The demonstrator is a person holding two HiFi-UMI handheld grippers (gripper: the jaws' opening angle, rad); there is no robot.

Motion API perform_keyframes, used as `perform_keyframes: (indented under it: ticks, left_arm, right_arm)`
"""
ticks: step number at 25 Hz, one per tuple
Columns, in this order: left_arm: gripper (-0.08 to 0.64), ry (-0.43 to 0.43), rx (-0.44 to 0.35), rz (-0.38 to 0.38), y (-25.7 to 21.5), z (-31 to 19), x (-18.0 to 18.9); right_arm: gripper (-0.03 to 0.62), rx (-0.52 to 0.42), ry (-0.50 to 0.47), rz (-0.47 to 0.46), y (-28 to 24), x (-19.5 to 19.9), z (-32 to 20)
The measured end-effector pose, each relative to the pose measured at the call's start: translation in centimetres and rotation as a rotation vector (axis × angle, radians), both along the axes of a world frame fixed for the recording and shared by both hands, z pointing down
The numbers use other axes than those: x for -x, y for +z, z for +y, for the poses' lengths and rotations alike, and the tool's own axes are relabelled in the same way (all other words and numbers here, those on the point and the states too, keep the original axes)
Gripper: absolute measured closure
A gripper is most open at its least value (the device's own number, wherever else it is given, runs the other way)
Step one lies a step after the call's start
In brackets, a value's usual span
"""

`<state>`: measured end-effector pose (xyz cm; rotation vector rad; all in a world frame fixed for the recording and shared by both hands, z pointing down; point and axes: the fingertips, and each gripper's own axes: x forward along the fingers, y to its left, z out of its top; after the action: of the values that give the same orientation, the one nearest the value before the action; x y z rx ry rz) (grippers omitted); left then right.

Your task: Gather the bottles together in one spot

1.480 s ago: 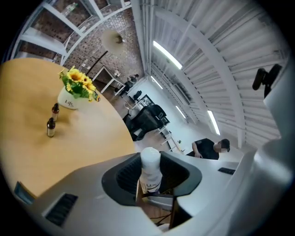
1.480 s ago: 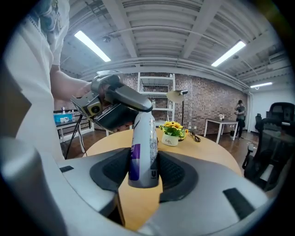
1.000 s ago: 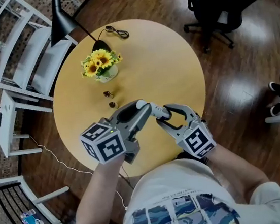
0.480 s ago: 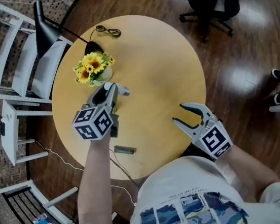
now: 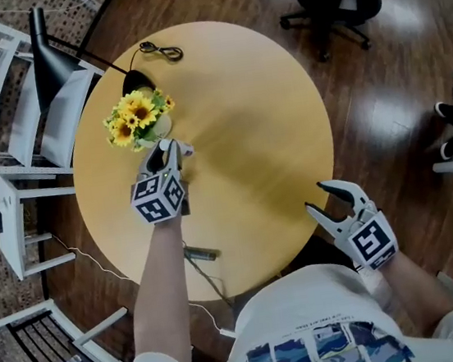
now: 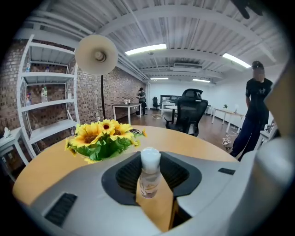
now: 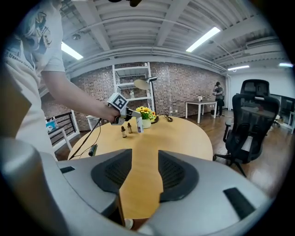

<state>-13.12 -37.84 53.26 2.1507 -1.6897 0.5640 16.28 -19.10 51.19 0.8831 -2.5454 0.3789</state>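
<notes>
A person stands over a round wooden desk (image 5: 251, 115) with a hand-held gripper in each hand. The left hand-held gripper (image 5: 169, 149) is clenched on a small clear bottle (image 6: 149, 180) with a white cap (image 6: 150, 158). The bottle stands upright between its jaws, with the pads on the body below the cap. A bunch of sunflowers (image 5: 135, 118) sits just ahead of this gripper, slightly to its left. Two smaller dark bottles (image 7: 123, 132) (image 7: 129, 128) stand on the desk close beside its tips, next to the held bottle. Whether the held bottle's base touches the desk cannot be told.

The right hand-held gripper (image 7: 145, 171) hovers at the near edge of the desk, well apart from the bottles. Its jaws stand wide and have just been closing a little, with nothing between them.

The clear bottle looks light and probably plastic, so its thin wall may give under a hard squeeze. Its smooth, round side could slip or twist in the pads. It is tall for its narrow base, so it would likely tip if set down at a tilt. The best hold seems to be mid-body, below the cap, as now. The dark bottles look like small, stiff glass, best pinched across the body.
</notes>
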Motion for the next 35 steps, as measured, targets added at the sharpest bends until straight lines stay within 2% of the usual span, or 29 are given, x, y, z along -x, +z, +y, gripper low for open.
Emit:
perform_keyframes:
  ticks: [5,13,19,25,29,35]
  left_arm:
    - [0.437,-0.024,0.004,-0.040,2.3,-0.9,0.4]
    - [0.426,-0.067,0.017,-0.052,2.2,-1.2,1.0]
    - [0.413,-0.049,0.019,-0.059,1.7,-0.7,1.3]
    - [0.411,-0.022,-0.045,-0.049,-0.9,0.4,1.1]
    - [0.411,-0.028,-0.130,-0.020,-4.9,2.3,1.4]
    - [0.411,-0.019,-0.252,0.071,-13.2,10.5,0.9]
  right_arm:
    - [0.400,0.032,0.016,-0.008,0.6,0.0,0.4]
    - [0.400,0.003,0.012,-0.001,0.6,-0.3,-0.4]
    - [0.399,0.009,0.006,-0.009,0.6,0.7,0.1]
    - [0.399,-0.014,-0.017,0.006,0.1,2.0,0.8]
    - [0.399,-0.057,-0.048,0.014,-0.9,3.5,1.4]
    - [0.399,-0.101,-0.066,-0.016,-4.1,6.9,4.1]
